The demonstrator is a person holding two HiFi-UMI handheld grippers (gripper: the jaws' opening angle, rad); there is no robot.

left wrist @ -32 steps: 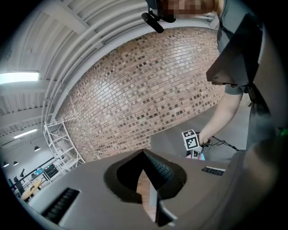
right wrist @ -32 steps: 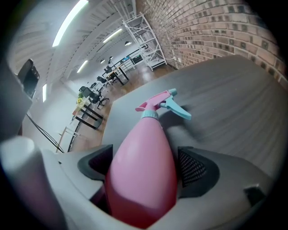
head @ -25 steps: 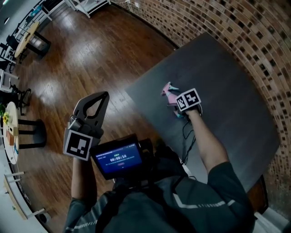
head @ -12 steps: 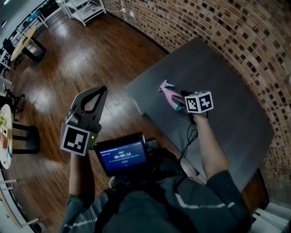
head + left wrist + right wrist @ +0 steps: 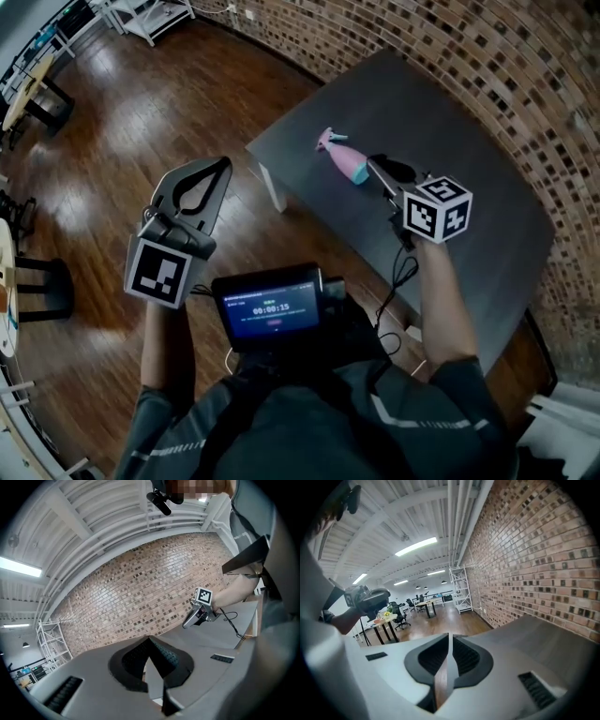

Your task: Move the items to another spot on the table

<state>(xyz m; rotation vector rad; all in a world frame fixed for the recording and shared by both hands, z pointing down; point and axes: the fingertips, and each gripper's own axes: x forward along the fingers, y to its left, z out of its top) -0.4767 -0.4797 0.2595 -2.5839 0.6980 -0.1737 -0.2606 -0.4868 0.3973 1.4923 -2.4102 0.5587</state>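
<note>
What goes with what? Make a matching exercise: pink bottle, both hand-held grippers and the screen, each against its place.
1. pink bottle
2. left hand-held gripper
3. right hand-held gripper
4. screen

a. out over the wooden floor
b. up over the dark table
c. at the person's chest
d. lying on the dark table

Pairs: 1-d, 2-a, 3-b, 4-c.

Note: the right hand-held gripper's jaws have just been closing, with nothing between them.

A patterned brick wall (image 5: 487, 56) is seen behind the dark grey tabletop (image 5: 441, 122). The floor (image 5: 141, 112) is laid in glossy brown wood. White shelving (image 5: 461, 590) is set against the wall, and strip lights (image 5: 416, 546) are lit overhead
</note>
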